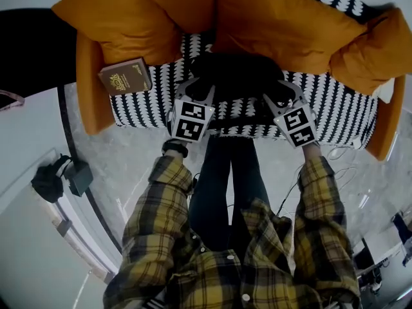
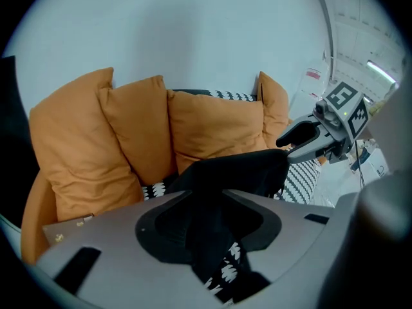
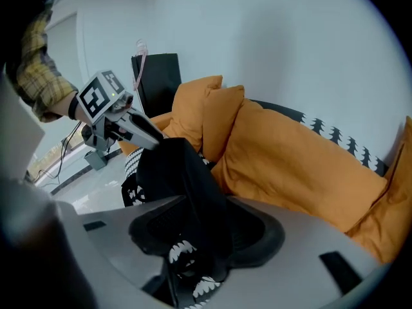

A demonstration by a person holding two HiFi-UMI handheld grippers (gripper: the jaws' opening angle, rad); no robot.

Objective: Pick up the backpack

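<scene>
A black backpack (image 1: 238,76) stands on the black-and-white patterned sofa seat (image 1: 338,111), in front of the orange cushions (image 1: 283,24). My left gripper (image 1: 199,85) is at the backpack's left side and my right gripper (image 1: 278,90) at its right side, both pointing steeply down. In the left gripper view, black backpack fabric (image 2: 232,172) runs up between the parted jaws of the left gripper (image 2: 209,227), and the right gripper (image 2: 302,143) touches the bag's far corner. In the right gripper view, backpack fabric (image 3: 174,172) likewise lies between the right gripper's (image 3: 193,237) parted jaws.
A brown book (image 1: 125,76) lies on the sofa's left orange arm. Black objects (image 1: 61,176) sit on the pale floor at the left, and thin cables (image 1: 338,156) trail on the floor at the right. The person's legs stand close against the sofa's front edge.
</scene>
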